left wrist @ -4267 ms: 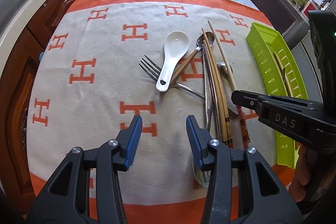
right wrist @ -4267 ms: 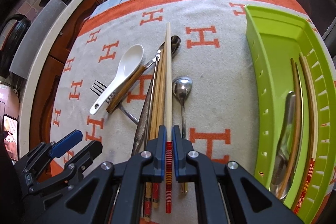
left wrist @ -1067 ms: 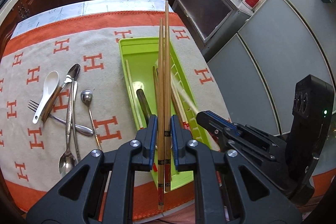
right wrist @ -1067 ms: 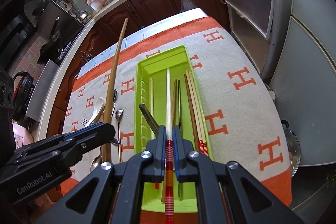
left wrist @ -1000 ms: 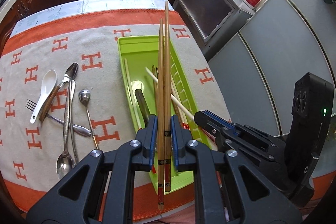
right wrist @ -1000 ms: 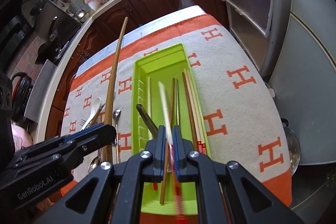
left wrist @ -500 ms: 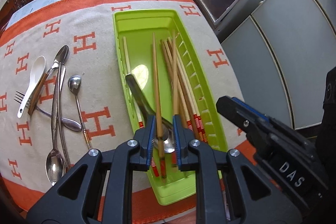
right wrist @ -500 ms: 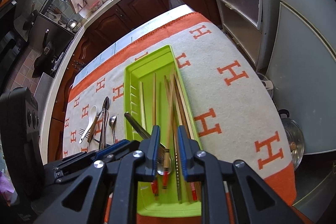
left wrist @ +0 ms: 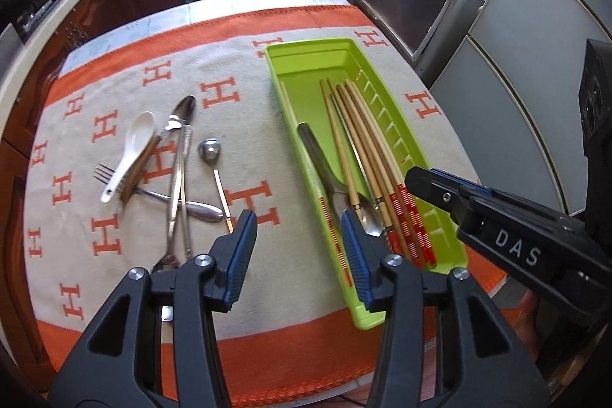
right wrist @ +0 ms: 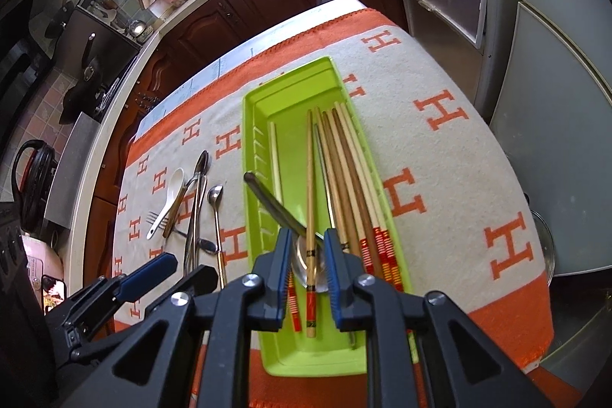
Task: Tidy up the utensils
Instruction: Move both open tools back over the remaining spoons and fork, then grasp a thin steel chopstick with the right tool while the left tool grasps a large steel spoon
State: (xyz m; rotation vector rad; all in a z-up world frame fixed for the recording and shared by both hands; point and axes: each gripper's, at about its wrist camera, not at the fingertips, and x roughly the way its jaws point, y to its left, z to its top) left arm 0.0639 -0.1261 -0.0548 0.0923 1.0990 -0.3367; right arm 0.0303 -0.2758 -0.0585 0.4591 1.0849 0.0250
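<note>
spoon bowl [right wrist: 306, 264] half behind right jaws, counter jars indistinct

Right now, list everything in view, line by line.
Tray: one, lime green, on the right side of the blanket.
Chopsticks: several, wood with red-banded ends, lying lengthwise in the tray; exact count unclear.
Tray spoon: one, metal, in the tray, partly under the chopsticks.
White spoon: one, ceramic, on the blanket left of the tray.
Fork: one, silver, under the white spoon.
Loose spoons: at least three, silver, one wooden-handled, between the fork and the tray.
Blanket: one, cream with orange H marks, covering the table.
Left gripper: open, jaws just opened, nothing between them.
Right gripper: open over the tray, jaws just opened, gripping nothing.
</note>
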